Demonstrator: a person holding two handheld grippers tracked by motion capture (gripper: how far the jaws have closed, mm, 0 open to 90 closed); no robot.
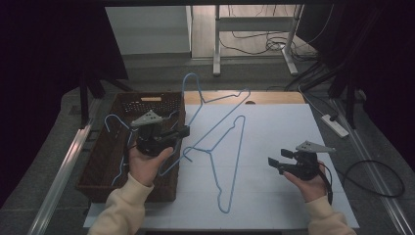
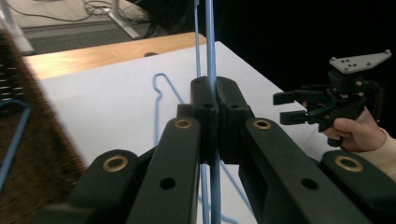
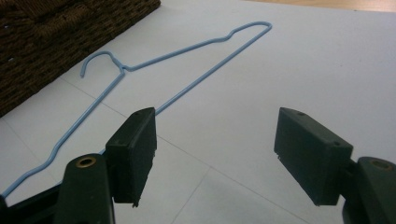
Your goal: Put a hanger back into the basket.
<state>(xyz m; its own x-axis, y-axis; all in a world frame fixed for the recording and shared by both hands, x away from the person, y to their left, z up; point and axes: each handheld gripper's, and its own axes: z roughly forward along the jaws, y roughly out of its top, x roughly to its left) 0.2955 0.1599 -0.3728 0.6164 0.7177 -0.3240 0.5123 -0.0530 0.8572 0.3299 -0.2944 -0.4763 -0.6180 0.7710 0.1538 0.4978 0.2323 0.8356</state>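
Note:
My left gripper (image 1: 184, 131) hovers over the right rim of the wicker basket (image 1: 122, 100), shut on a blue wire hanger (image 1: 199, 90) that it holds up at a slant. In the left gripper view the wire (image 2: 211, 46) runs upright between the pressed pads (image 2: 198, 100). A second blue hanger (image 1: 237, 164) lies flat on the white mat (image 1: 284, 132), its hook toward the basket. My right gripper (image 1: 273, 164) is held open to the right of it, with nothing between its jaws. In the right gripper view that hanger (image 3: 187, 51) lies beyond my open right gripper (image 3: 215, 140).
A third blue hanger (image 1: 113, 117) rests inside the basket. The basket's wall (image 3: 46, 37) borders the mat's left side. Bare wooden tabletop (image 1: 274, 97) shows behind the mat. A white power strip (image 1: 335, 125) and a black cable (image 1: 377, 166) lie on the right.

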